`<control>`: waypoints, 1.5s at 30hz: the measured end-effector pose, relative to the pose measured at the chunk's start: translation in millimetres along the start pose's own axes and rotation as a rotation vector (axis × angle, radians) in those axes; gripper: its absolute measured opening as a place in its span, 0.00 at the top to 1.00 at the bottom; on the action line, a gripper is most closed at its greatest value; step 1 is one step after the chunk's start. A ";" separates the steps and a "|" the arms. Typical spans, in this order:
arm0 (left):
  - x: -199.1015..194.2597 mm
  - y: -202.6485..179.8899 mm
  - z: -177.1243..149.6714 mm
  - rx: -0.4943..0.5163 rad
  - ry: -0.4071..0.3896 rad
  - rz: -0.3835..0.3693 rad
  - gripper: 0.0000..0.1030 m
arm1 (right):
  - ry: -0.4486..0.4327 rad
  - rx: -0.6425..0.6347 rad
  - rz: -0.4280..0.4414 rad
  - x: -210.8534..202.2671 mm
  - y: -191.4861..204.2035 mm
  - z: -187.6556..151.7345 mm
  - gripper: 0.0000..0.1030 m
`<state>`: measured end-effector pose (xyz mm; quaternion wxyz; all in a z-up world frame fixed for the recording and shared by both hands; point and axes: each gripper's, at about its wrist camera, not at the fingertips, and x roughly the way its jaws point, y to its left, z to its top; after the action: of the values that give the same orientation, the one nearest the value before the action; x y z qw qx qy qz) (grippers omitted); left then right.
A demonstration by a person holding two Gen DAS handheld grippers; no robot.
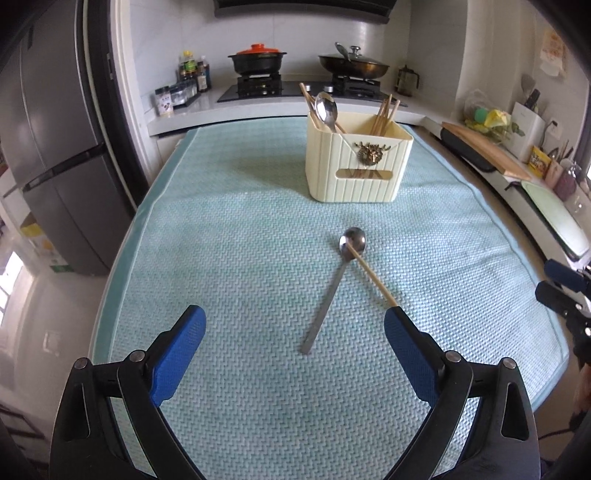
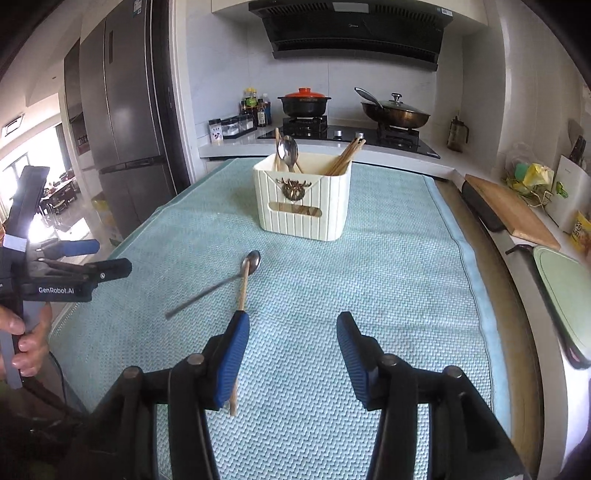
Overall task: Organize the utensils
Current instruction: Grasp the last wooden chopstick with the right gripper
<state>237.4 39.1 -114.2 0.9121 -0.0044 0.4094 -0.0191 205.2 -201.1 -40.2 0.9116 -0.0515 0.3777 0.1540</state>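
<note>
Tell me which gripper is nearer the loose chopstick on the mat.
Right. The right gripper has the chopstick passing by its left finger; the left gripper sits farther left, beside the spoon.

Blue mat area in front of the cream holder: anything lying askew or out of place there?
Yes. A long-handled steel spoon and a single wooden chopstick lie loose on the light blue woven mat, crossed, the chopstick's tip over the spoon's bowl. The other utensils stand in the cream ribbed utensil holder.

A home kitchen; gas stove [image 2: 347,133] with pots, range hood [image 2: 352,31], fridge [image 2: 125,110].
</note>
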 end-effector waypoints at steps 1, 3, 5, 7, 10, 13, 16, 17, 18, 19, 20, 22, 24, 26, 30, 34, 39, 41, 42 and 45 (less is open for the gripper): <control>-0.4 -0.3 -1.5 0.002 -0.001 0.002 0.05 | 0.004 0.000 -0.003 -0.1 1.0 -2.6 0.51; -0.2 -0.9 -4.0 0.004 0.000 0.009 0.05 | 0.010 0.004 -0.005 0.1 1.6 -6.7 0.51; 0.1 -0.3 -6.9 0.000 0.003 0.008 0.05 | 0.015 0.017 0.000 0.6 2.3 -10.2 0.51; 0.7 1.0 -8.8 -0.005 0.007 0.006 0.05 | 0.021 0.026 0.005 1.3 4.0 -13.4 0.51; 1.8 3.2 -12.2 -0.009 0.010 0.012 0.05 | 0.033 0.038 0.015 4.5 6.2 -16.8 0.51; 5.1 9.6 -18.1 -0.022 0.013 0.032 0.05 | 0.048 0.039 0.023 8.5 10.0 -21.6 0.51; 12.7 21.9 -26.7 -0.054 0.039 0.054 0.05 | 0.078 0.033 0.038 16.1 14.1 -26.3 0.51; 15.4 26.2 -29.7 -0.066 0.048 0.059 0.05 | 0.091 0.028 0.046 19.9 16.0 -27.1 0.51; 17.7 30.3 -32.9 -0.077 0.057 0.063 0.05 | 0.103 0.019 0.054 24.2 18.3 -27.2 0.51; 20.0 33.9 -35.5 -0.086 0.067 0.066 0.05 | 0.115 0.006 0.062 29.5 20.8 -26.5 0.51; 21.4 36.8 -38.0 -0.094 0.075 0.067 0.05 | 0.128 -0.011 0.072 36.5 24.0 -24.4 0.51; 21.9 40.0 -41.8 -0.102 0.084 0.071 0.05 | 0.148 -0.045 0.091 54.4 29.7 -16.9 0.51; 20.7 41.5 -45.4 -0.099 0.086 0.076 0.05 | 0.176 -0.075 0.106 79.3 35.5 -5.7 0.51; 18.2 42.2 -48.1 -0.098 0.085 0.084 0.05 | 0.206 -0.089 0.130 106.9 42.0 8.6 0.51; 13.9 47.0 -51.6 -0.110 0.085 0.087 0.05 | 0.278 -0.124 0.162 163.3 57.7 33.1 0.58; 13.4 50.7 -54.5 -0.114 0.091 0.098 0.05 | 0.380 -0.167 0.134 210.7 72.2 37.3 0.73; 15.8 53.2 -58.2 -0.116 0.101 0.095 0.05 | 0.386 -0.168 0.079 209.9 70.3 32.8 0.93; 19.9 52.2 -59.4 -0.113 0.111 0.085 0.05 | 0.374 -0.141 0.073 198.1 60.8 28.9 0.93; 22.6 50.6 -59.6 -0.108 0.118 0.080 0.05 | 0.365 -0.125 0.067 191.3 54.6 26.7 0.93; 27.6 45.1 -60.0 -0.093 0.128 0.067 0.05 | 0.347 -0.050 0.042 170.8 28.6 19.9 0.93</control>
<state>212.3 83.6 -175.8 0.8830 -0.0315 0.4673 0.0302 323.5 -128.5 -145.8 0.8276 -0.0920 0.5266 0.1712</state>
